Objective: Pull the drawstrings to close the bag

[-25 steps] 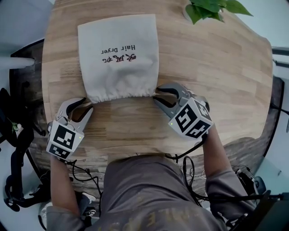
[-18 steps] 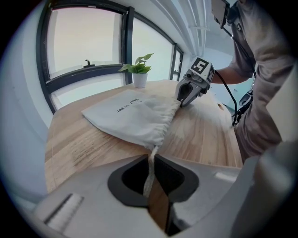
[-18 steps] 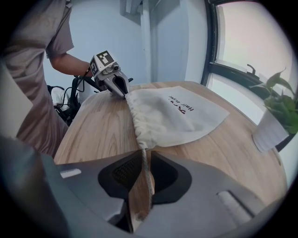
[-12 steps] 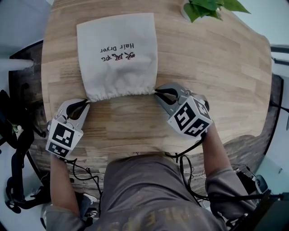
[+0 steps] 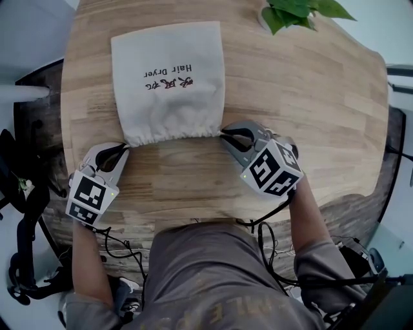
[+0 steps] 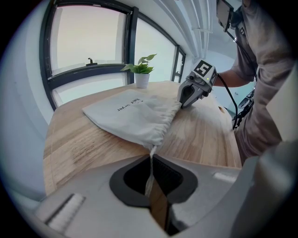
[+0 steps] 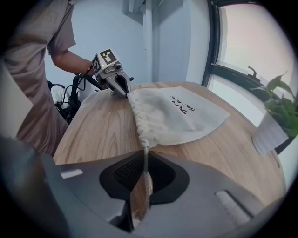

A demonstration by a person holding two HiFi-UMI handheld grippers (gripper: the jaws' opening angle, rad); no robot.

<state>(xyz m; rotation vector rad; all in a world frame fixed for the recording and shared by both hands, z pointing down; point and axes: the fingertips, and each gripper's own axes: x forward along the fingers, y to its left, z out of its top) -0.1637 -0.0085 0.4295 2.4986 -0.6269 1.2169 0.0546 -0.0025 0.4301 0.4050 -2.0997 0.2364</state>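
Since earlier, right claw [image 5: 226, 134] closed on its drawstring [image 7: 145, 162], left claw [image 5: 122, 149] grips another; bag [image 5: 169, 84] runs lengthwise away, mouth toward person [image 5: 206, 277].

A rounded wooden table [image 5: 322, 97] with a potted plant [image 6: 141, 74] stands beside large dark-framed windows [image 6: 88, 42], apparently daylit.

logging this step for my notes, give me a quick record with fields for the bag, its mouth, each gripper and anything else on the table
bag: cream cloth bag lying flat on the wooden table
mouth: gathered, not cinched shut, facing the person
left side: left gripper at the mouth's left corner, jaws together on the left drawstring
right side: right gripper at the right corner, jaws have just been closing, right drawstring pinched between them
other: potted plant at the table's far edge
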